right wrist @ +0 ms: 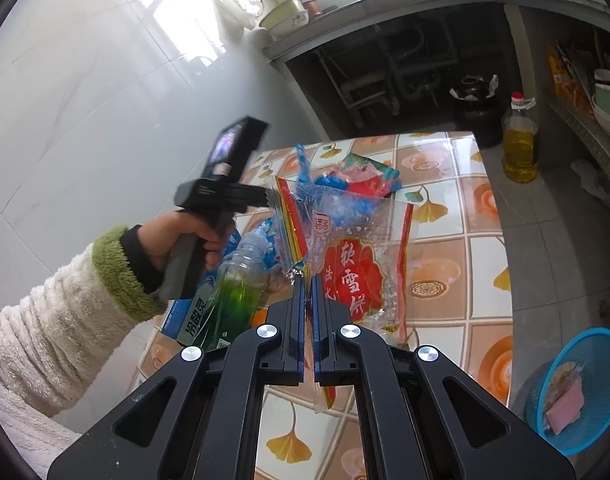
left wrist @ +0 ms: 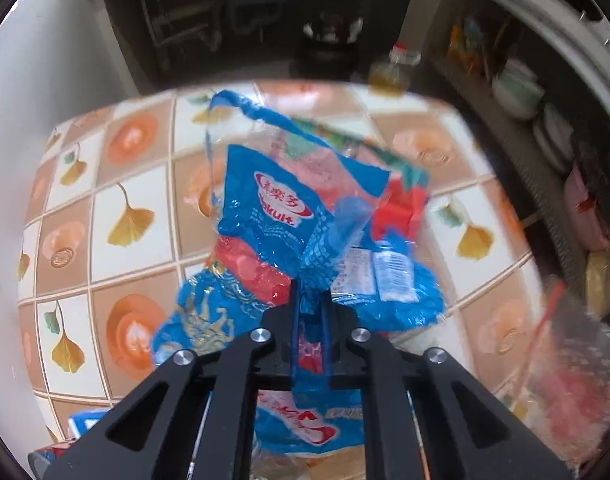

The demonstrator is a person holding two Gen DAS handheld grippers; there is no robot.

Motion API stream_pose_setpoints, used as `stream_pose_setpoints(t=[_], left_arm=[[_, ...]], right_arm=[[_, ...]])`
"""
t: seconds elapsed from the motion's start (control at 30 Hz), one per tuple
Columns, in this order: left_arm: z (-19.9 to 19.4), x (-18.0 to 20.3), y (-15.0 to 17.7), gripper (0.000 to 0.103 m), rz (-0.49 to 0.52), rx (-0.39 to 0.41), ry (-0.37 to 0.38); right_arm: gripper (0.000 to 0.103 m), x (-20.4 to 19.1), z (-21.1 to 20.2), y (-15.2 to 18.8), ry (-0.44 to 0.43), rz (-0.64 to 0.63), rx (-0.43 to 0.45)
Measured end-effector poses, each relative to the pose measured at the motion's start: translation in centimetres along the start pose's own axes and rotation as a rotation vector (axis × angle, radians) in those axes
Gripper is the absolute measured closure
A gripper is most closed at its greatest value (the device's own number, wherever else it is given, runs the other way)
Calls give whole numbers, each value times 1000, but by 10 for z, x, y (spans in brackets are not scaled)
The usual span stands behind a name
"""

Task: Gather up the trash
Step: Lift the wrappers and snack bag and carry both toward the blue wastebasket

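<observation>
My left gripper (left wrist: pixel 310 294) is shut on a crumpled blue Yakult plastic wrapper (left wrist: pixel 273 208) and holds it above the tiled table (left wrist: pixel 133 216). My right gripper (right wrist: pixel 308 280) is shut on the edge of a clear bag with red print (right wrist: pixel 357 264), held open above the table. The left gripper (right wrist: pixel 265 196) shows in the right wrist view at the bag's far rim, with blue wrapper (right wrist: pixel 345 196) at the bag's mouth. The clear bag also shows blurred at the right of the left wrist view (left wrist: pixel 565 360).
A plastic bottle with a green label (right wrist: pixel 241 280) and a blue box (right wrist: pixel 193 316) lie on the table's left part. An oil bottle (right wrist: pixel 519 140) stands on the floor beyond. A blue basket (right wrist: pixel 581 392) sits at lower right. A white tiled wall is on the left.
</observation>
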State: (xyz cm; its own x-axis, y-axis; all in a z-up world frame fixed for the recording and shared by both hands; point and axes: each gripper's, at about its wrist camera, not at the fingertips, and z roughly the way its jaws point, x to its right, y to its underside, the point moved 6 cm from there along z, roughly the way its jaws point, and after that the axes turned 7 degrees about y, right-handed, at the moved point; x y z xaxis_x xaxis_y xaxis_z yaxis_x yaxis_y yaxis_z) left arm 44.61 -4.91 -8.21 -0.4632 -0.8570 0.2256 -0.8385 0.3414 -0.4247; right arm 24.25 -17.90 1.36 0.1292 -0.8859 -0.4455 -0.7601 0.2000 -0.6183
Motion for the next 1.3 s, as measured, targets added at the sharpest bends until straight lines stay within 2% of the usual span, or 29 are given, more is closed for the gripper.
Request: stream_pose_setpoints(t=[0.3,0.63,0.87,1.03,1.3], left_arm=[[-63,23,-5,98,-29,189,123],[-134,56,1,99,10,356,194],[-162,80,15,99,60,399,228],[-167,96,21,99,79,401,267],[-176,135,28,99,133,403,287]], right_arm=[[101,-4,0,1,4,-2,2],[101,-6,-8,1,16,-2,20],[101,-10,-20,2,25,-1,43],[101,-8,-36,4,37,4,73],[101,9,-71,12,66,46,134]])
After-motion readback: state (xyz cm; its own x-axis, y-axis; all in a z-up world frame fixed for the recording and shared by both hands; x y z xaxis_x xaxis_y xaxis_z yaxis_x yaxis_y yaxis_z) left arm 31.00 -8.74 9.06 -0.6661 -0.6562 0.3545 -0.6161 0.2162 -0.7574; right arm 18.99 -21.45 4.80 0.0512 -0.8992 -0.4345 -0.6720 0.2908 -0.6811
